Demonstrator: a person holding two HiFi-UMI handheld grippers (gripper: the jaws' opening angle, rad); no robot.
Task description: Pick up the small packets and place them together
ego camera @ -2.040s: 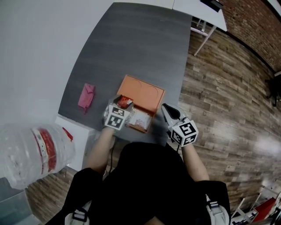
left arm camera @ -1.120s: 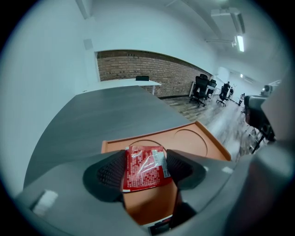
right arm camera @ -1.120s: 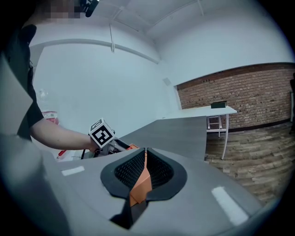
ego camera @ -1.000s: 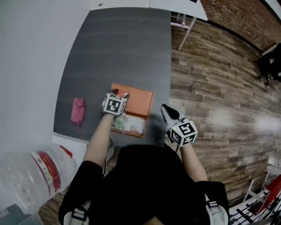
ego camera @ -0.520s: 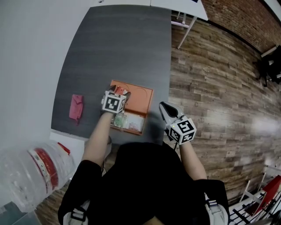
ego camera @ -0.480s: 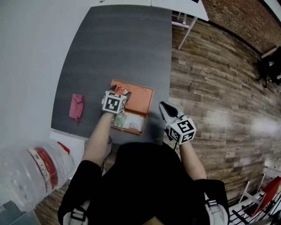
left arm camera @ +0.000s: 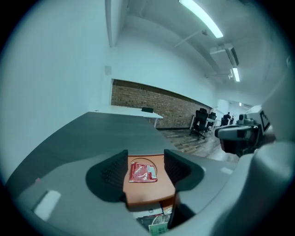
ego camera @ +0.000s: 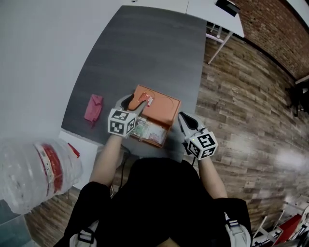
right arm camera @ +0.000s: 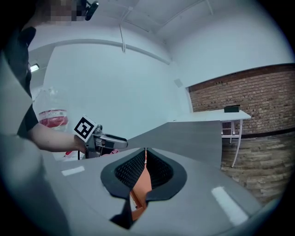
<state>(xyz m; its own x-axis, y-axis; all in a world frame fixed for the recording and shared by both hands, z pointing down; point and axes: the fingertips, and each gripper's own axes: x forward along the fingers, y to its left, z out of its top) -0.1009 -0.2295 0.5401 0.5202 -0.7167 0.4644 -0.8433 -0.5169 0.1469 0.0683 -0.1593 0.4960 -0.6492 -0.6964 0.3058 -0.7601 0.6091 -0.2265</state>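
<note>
An orange box stands open on the grey table, its flat lid [ego camera: 164, 105] lying away from me. A red packet [ego camera: 146, 100] [left arm camera: 143, 172] lies on that lid. Several more small packets [ego camera: 149, 130] [left arm camera: 159, 225] fill the box's compartment nearer me. My left gripper [ego camera: 135, 103] [left arm camera: 145, 169] hovers above the lid; its jaws have just been closing, stand open, and nothing is between them. My right gripper [ego camera: 181, 117] [right arm camera: 144, 154] is shut and empty, just right of the box near the table's edge.
A pink pouch [ego camera: 93, 107] lies on the table left of the box. A big water bottle [ego camera: 36, 171] stands at the lower left, off the table. The table's right edge [ego camera: 198, 96] drops to a wooden floor. A white table [ego camera: 212, 9] stands beyond.
The left gripper has lifted off the lid and pulled back, leaving the red packet lying there. The right gripper has barely shifted.
</note>
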